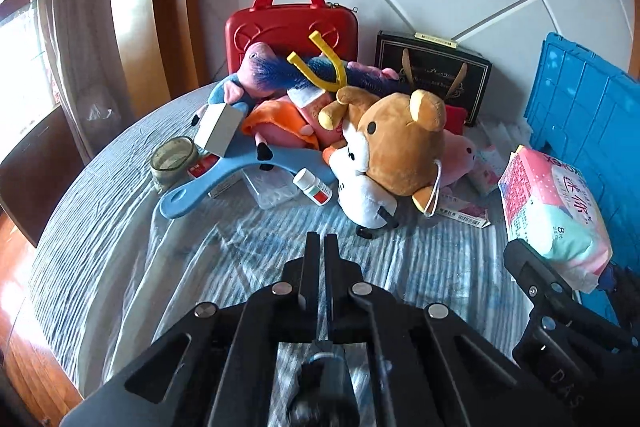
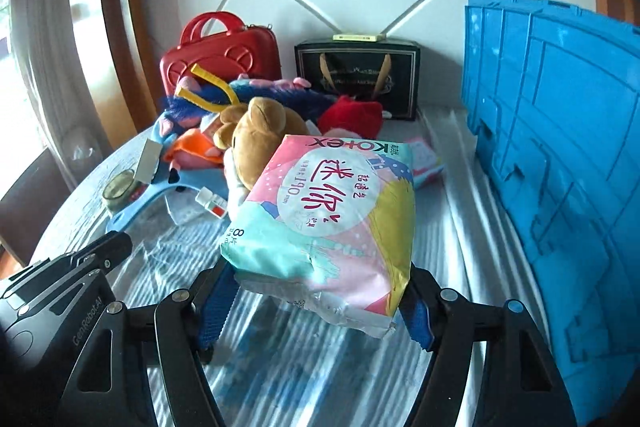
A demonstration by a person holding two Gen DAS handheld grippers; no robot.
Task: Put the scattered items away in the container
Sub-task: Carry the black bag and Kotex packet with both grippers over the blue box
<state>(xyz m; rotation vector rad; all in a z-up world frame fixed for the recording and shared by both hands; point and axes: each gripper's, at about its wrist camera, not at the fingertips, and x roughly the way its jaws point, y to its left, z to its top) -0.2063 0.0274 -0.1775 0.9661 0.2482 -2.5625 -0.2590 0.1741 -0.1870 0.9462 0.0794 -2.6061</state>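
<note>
Only right wrist view shows pack point(image 2: 324, 227) clamped; left gripper point(image 1: 322, 247) closed, empty.

Pink-and-mint soft pack point(image 2: 324, 227): brand "Kotex" along top edge, upside down in right wrist view; large red Chinese characters in white oval; "190 mm" beside them; "8" with small characters near lower left corner. Same pack in left wrist view point(image 1: 554, 213): "8" readable.

Left tongs point(image 2: 120, 241) body: "GenRobot.AI" in white. Right tongs point(image 1: 516, 255) body: pale letters "D A S", rest cut off.

Black gift box point(image 2: 358, 77): gold lettering, illegible. Small white bottle point(image 1: 313, 186): red-green label, unreadable. Flat carton point(image 1: 466, 213): barcode, print too small.
</note>
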